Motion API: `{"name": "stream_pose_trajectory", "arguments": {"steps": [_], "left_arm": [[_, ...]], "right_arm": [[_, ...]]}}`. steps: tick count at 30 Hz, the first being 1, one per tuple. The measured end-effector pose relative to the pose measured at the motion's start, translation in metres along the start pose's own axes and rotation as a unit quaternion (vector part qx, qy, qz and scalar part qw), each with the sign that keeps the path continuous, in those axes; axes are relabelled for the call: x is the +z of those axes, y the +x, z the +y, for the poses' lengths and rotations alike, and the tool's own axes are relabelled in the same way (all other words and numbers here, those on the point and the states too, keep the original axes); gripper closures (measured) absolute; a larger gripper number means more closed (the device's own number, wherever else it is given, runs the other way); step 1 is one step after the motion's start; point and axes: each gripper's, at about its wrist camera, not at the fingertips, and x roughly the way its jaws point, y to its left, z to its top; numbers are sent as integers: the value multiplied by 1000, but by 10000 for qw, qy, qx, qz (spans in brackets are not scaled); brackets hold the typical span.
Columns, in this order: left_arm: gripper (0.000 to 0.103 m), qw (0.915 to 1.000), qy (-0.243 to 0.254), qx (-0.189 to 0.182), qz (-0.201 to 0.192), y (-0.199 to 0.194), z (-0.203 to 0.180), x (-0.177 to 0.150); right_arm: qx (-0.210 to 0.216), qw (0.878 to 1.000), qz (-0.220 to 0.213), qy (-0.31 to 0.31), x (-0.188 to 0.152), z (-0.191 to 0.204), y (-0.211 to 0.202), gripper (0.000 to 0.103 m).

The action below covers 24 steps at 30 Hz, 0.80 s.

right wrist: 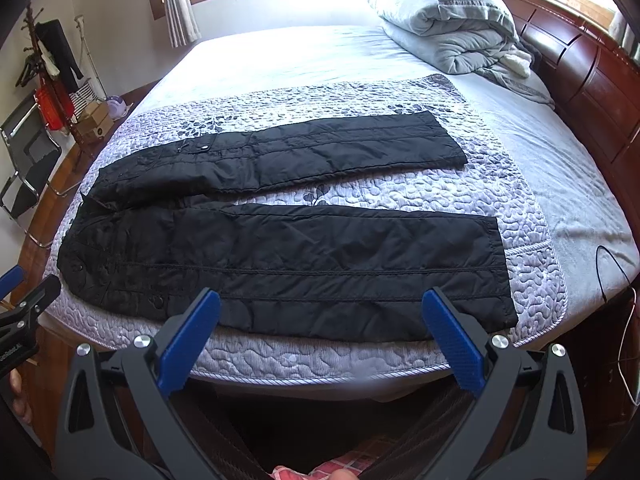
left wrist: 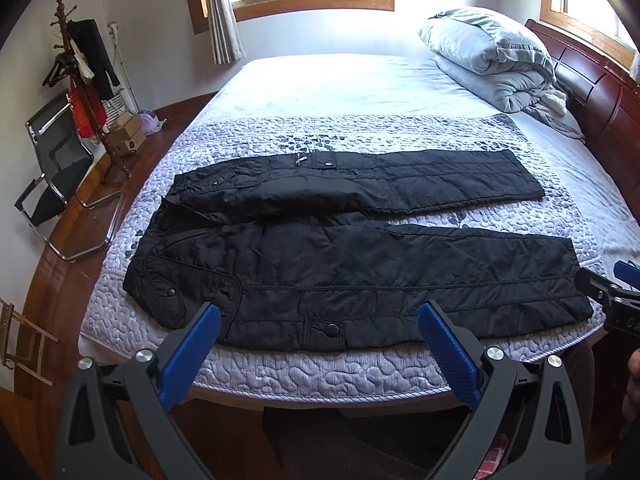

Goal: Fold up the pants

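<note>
- The pants [left wrist: 352, 252] lie flat and unfolded across a patterned quilt [left wrist: 320, 368] on the bed [left wrist: 360, 80], black and padded, the waist toward the left and the hems toward the right.
- The two legs are spread apart, with a wedge of quilt showing between them; the near leg runs along the bed's front edge, the far leg angles away behind it.
- The left gripper [left wrist: 320, 322] hovers just short of the near bed edge, its jaws spread wide and holding nothing; the blue pads [left wrist: 192, 356] frame the near leg's upper part, where a snap pocket [left wrist: 326, 330] sits between them.
- The right gripper [right wrist: 320, 308] is likewise wide open and empty, off the bed's front edge, its pads [right wrist: 452, 344] bracketing the lower stretch of the near leg, with the hem [right wrist: 502, 272] just beyond its right finger.
- Neither gripper touches the pants.
- Each gripper shows at the side of the other's view: the right one at the left camera's right edge, beside the near hem, and the left one at the right camera's left edge, by the waist.
- Far ahead and to the right of both, a folded grey duvet [left wrist: 488, 56] rests by the dark wooden headboard [left wrist: 600, 92].
- Off to the left stand a coat rack [left wrist: 80, 80] hung with clothes and a folding chair [left wrist: 56, 168] on the wooden floor.
</note>
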Motion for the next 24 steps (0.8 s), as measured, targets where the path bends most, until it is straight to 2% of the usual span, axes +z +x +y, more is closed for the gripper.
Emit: {"name": "stream_pose_trajectory", "arguments": {"steps": [9,14,20,24], "left_arm": [[4,10000,41,-3,-41,8,0,14],[4,9999,101,122,-55,22,5,30],[4,9996,127,247,-85,43,11,56],[4,9995,120,276,-91,53,16,68]], "right_arm": [[-49,9999,-92,-31,15,-9,9,2],[261,9988,-356,216,46,-36,18,2],[14,9977,-451,500,83,-64,36,2],[-41,9968,-451,660,94,-74,44,2]]}}
